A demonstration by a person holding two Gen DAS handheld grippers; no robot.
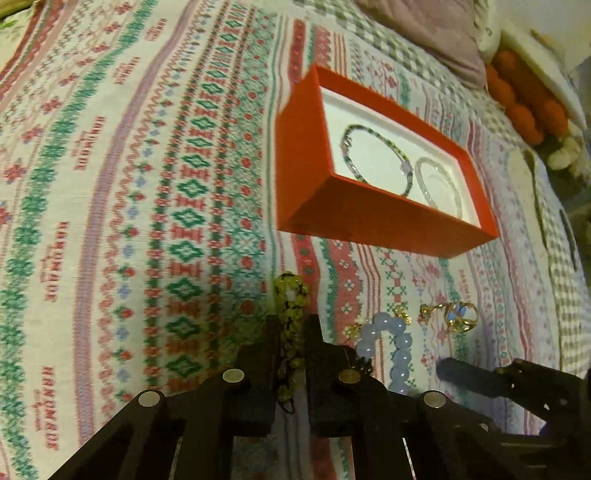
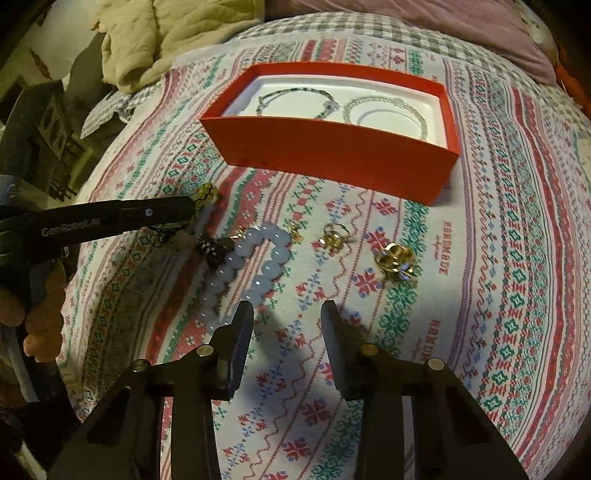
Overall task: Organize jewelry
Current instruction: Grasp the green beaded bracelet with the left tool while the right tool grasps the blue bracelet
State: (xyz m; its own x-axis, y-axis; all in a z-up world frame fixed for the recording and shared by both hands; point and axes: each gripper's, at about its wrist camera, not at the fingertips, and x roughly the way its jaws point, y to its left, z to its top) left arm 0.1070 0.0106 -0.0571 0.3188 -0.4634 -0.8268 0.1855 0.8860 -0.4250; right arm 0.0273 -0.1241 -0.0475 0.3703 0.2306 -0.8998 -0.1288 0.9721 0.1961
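Observation:
My left gripper point(image 1: 293, 321) is shut on a yellow-green bead bracelet point(image 1: 290, 295), whose loop sticks out past the fingertips. The right wrist view shows it too, the yellow-green bracelet point(image 2: 207, 192) at the tip of the left gripper point(image 2: 190, 208). My right gripper point(image 2: 288, 321) stands open over the bedspread with nothing between its fingers. A pale bead bracelet point(image 2: 255, 262) lies just beyond its left finger. The red box point(image 2: 332, 147) holds a dark bracelet point(image 2: 295, 99) and a clear one point(image 2: 388, 110) on its white lining.
Two gold rings point(image 2: 334, 236) point(image 2: 393, 258), a small gold piece point(image 2: 293, 227) and a dark faceted bead piece point(image 2: 214, 247) lie on the patterned bedspread point(image 2: 498, 258) before the box. A beige blanket point(image 2: 166, 37) and a mauve pillow point(image 2: 443, 26) sit behind.

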